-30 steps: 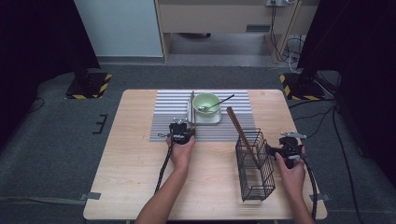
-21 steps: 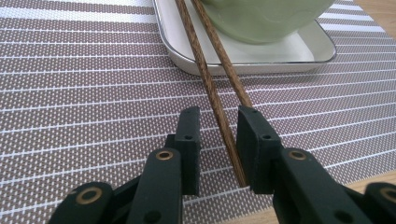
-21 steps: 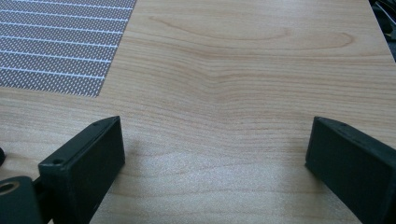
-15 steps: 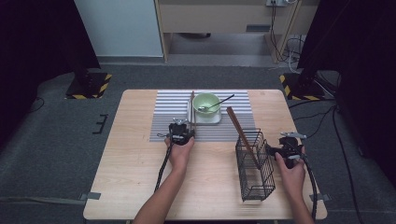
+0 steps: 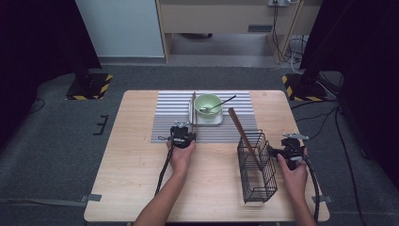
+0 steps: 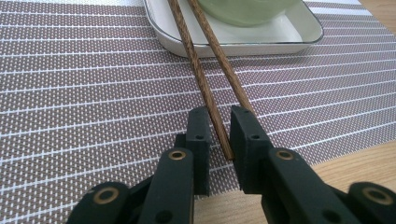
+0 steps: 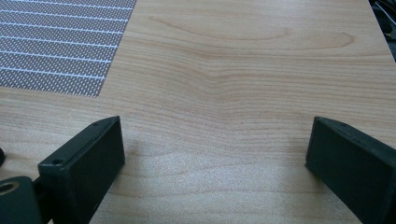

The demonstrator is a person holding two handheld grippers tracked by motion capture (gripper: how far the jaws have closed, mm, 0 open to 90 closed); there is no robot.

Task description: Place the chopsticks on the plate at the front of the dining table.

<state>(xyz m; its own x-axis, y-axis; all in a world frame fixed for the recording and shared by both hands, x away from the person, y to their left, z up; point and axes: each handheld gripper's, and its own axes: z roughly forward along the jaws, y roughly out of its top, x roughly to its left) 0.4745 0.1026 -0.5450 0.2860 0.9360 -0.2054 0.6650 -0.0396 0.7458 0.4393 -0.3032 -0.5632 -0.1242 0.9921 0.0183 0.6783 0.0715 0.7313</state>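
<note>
At the mat's near edge, the left gripper (image 6: 219,135) has its jaws drawn narrow around the near ends of two chopsticks (image 6: 205,79), one stick plainly between them and the other at the inner face of the right-hand jaw; whether they already pinch the wood cannot be told. The chopsticks run away over the striped mat (image 6: 84,93) and up onto the rim of a white tray (image 6: 261,39) that carries a green bowl (image 5: 207,104) with a spoon (image 5: 217,104), near the table's far edge. The right gripper (image 7: 215,154) hangs with jaws spread wide over bare table (image 7: 252,70) near the right edge, just beside a wire basket (image 5: 256,167) in which another pair of sticks (image 5: 242,132) leans.
</note>
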